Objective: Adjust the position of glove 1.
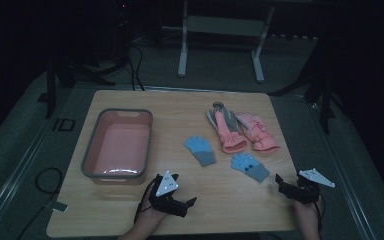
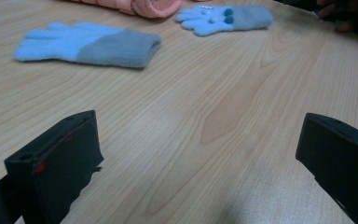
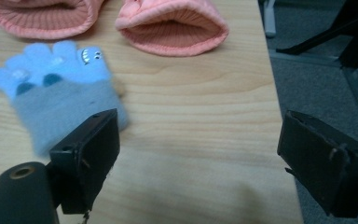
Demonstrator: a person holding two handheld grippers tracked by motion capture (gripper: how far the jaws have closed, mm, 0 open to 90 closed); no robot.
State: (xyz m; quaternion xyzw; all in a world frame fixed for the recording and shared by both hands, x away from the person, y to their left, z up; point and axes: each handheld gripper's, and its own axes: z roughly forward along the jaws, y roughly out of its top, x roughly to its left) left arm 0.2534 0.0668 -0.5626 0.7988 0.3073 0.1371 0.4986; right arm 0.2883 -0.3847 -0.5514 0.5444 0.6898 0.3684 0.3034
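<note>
Two small blue gloves lie on the wooden table [image 1: 230,205]: a plain one [image 1: 200,150] [image 2: 88,44] and one with dark dots [image 1: 250,167] [image 2: 223,18] [image 3: 56,93]. Behind them lie two pink gloves [image 1: 228,132] [image 1: 258,132], their cuffs [image 3: 172,28] [image 3: 42,18] facing me. My left gripper [image 1: 184,190] [image 2: 200,140] rests near the front edge, open, nothing between its jaws, aimed toward the blue gloves. At the front right, my right gripper [image 1: 292,181] [image 3: 200,135] is open and empty, its left jaw just short of the dotted glove's cuff.
A pink basin with a grey rim [image 1: 91,145] stands on the table's left half, nothing inside it. The table's right edge [image 3: 272,93] runs close beside my right gripper. A white stand [image 1: 220,30] and cables [image 1: 135,65] are on the floor behind.
</note>
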